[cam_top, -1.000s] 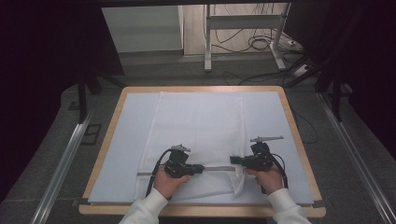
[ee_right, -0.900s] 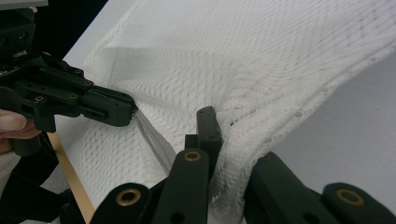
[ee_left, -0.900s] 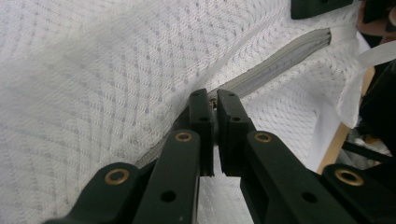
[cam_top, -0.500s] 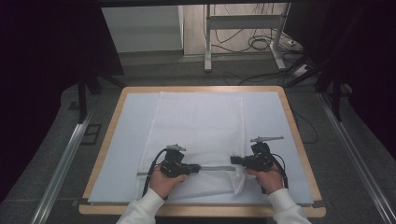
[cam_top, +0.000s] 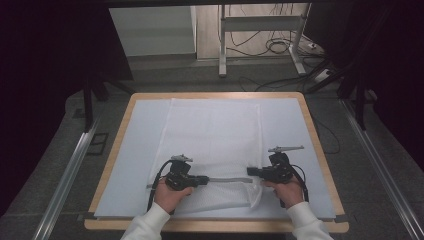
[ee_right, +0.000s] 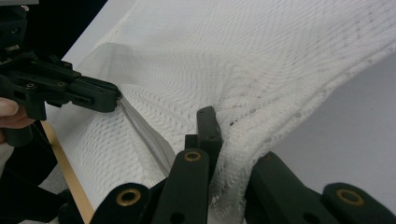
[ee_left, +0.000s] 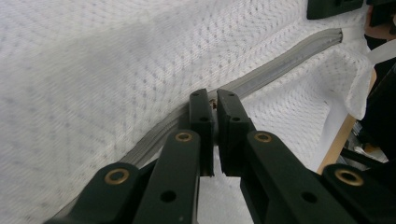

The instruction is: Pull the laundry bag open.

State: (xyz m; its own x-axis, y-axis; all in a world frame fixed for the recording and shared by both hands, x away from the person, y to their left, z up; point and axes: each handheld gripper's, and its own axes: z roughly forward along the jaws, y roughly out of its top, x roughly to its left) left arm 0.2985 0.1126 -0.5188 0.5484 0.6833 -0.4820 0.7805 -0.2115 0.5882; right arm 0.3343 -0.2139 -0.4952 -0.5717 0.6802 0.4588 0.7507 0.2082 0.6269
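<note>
Two grippers work a white mesh bag (cam_top: 212, 145) that lies flat on the white table cover (cam_top: 135, 165), its grey zipper (cam_top: 227, 180) running across near the person's edge. At the left, the left gripper (cam_top: 205, 180) has its jaws pinched tight on what looks like the zipper's small pull, while at the right the right gripper (cam_top: 250, 171) is clamped fully on the mesh at the zipper's end, bunching the cloth. Judging by this, the zip is being worked along its track; next the right must hold the fabric taut while the left draws the pull steadily along the zipper line.
</note>
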